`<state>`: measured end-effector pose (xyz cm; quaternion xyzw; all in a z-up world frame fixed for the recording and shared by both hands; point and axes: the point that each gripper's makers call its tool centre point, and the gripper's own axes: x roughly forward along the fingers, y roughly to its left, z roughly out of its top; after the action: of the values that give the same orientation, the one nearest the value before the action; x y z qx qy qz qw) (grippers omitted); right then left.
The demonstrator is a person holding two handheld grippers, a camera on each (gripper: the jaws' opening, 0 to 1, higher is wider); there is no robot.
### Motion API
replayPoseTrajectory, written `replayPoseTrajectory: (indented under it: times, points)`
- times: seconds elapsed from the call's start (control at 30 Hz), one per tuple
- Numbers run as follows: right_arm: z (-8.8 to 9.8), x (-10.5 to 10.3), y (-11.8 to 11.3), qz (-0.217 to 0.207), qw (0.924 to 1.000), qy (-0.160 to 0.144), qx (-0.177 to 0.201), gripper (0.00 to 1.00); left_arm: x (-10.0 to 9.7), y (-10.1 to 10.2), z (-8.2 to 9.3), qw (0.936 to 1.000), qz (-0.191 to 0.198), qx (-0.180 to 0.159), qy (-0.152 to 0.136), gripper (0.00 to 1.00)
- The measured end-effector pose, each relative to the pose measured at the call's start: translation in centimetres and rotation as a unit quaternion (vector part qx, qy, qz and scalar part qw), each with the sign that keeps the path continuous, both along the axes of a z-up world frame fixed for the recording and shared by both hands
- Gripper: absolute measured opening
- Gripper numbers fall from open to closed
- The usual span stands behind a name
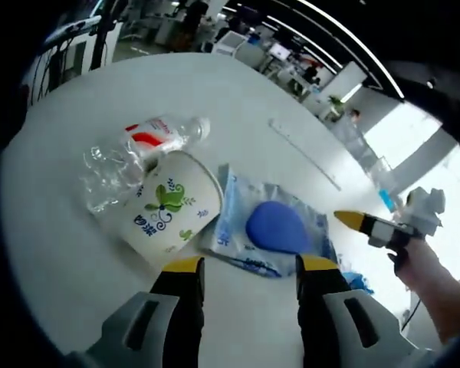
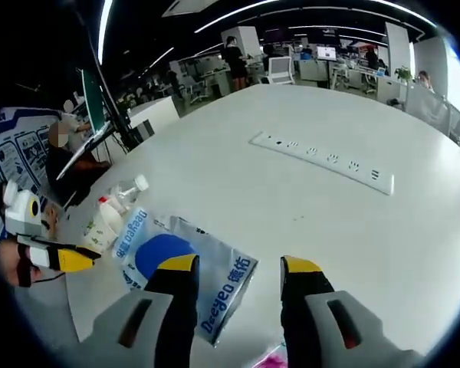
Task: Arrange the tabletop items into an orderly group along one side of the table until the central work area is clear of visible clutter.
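In the left gripper view, a crushed clear plastic bottle [image 1: 134,153] with a red and white label is being seen lying on its side at the left of the white surface [image 1: 238,107], and a paper cup [image 1: 169,205] printed with a green leaf pattern is lying tipped against it on its near right side. Just right of the cup, touching it, a blue and white packet [image 1: 272,226] showing a blue oval is lying flat. The left tongs [image 1: 245,264] are being held apart above the surface, just near of the cup and packet, with nothing between the yellow tips. Farther right, the right tongs [image 1: 351,220] are being carried by a hand [image 1: 418,261], their tip hovering beside the packet. A long white power strip [image 1: 303,152] is lying well apart, on the far side. In the right gripper view, the left tongs [image 2: 73,259] are entering from the left, next to the bottle [image 2: 126,188], the cup [image 2: 103,222] and the packet [image 2: 188,272]. The right tongs [image 2: 239,268] are being held apart and empty, one tip over the packet's right edge. The power strip [image 2: 322,157] is lying far to the right.
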<state>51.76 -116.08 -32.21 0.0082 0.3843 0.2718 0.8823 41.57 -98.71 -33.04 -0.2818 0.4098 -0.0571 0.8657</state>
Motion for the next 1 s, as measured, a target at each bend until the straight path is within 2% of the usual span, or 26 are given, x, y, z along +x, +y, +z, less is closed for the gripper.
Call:
replayPoseTrajectory:
  times: [0.1, 0.17, 0.23, 0.3, 0.67, 0.77, 0.9, 1.0]
  points:
    - [-0.3, 0.1, -0.1, -0.001, 1.0000, 0.004, 0.000, 0.40, 0.2, 0.1, -0.2, 1.0000, 0.008, 0.003, 0.002, 0.43]
    - [-0.4, 0.2, -0.2, 0.000, 1.0000, 0.005, -0.002, 0.39, 0.3, 0.2, -0.5, 0.9995, 0.027, -0.010, 0.010, 0.42]
    - [-0.5, 0.3, -0.2, 0.001, 1.0000, 0.005, -0.001, 0.39, 0.3, 0.2, -0.8, 0.9996, 0.025, -0.004, 0.014, 0.43]
    - [-0.9, 0.4, -0.2, 0.002, 0.9999, 0.013, -0.005, 0.38, 0.3, 0.3, -0.9, 0.9989, 0.041, -0.014, 0.019, 0.42]
    - [-2.0, 0.9, -0.1, 0.001, 0.9995, 0.031, -0.010, 0.33, 0.6, 0.3, -1.7, 0.9961, 0.074, -0.029, 0.039, 0.39]
    - [-2.3, 0.8, -0.1, 0.002, 0.9992, 0.038, -0.012, 0.31, 0.6, 0.5, -1.8, 0.9960, 0.078, -0.023, 0.039, 0.38]
    - [-2.7, 0.9, -0.1, -0.002, 0.9989, 0.046, -0.008, 0.31, 0.8, 1.0, -2.2, 0.9928, 0.105, -0.033, 0.047, 0.37]
    - [-3.0, 0.9, -0.2, -0.002, 0.9986, 0.052, -0.009, 0.30, 0.9, 1.2, -2.4, 0.9931, 0.105, -0.025, 0.046, 0.37]
